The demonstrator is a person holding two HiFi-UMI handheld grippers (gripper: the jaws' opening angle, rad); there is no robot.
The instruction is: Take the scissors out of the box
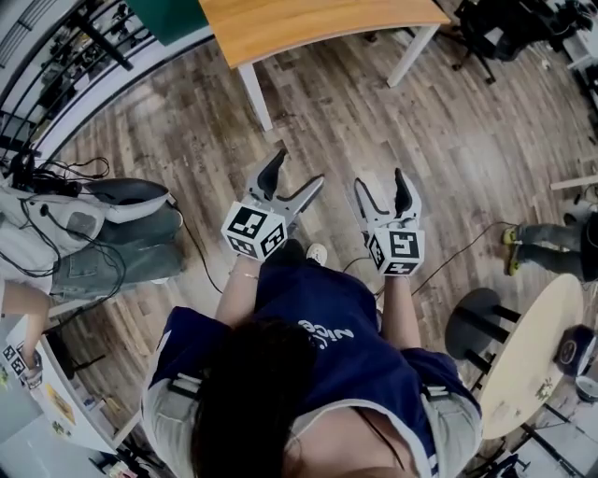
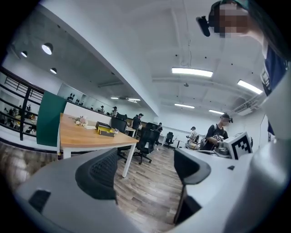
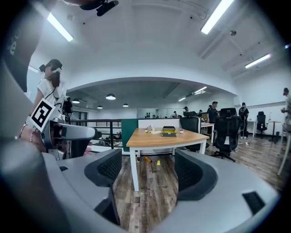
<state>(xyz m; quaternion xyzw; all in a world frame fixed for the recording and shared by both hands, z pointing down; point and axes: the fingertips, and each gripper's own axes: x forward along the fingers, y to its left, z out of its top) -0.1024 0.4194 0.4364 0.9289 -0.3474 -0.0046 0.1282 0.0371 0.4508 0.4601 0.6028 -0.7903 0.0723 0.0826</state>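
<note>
Holding: nothing. The left gripper [image 1: 297, 174] and right gripper [image 1: 385, 183] both have their jaws spread wide, with only wood floor [image 3: 148, 191] between them.
Box [image 3: 168, 132]: far off on the wooden table [image 3: 159, 138] (small, dark over yellow).
Scissors: cannot be made out at that range.
Head view: the table is cut off by the far edge.

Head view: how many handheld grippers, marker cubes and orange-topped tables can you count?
Grippers: 2 (left gripper, right gripper)
Marker cubes: 2 (left cube, right cube)
Orange-topped table: 1
Total: 5
</note>
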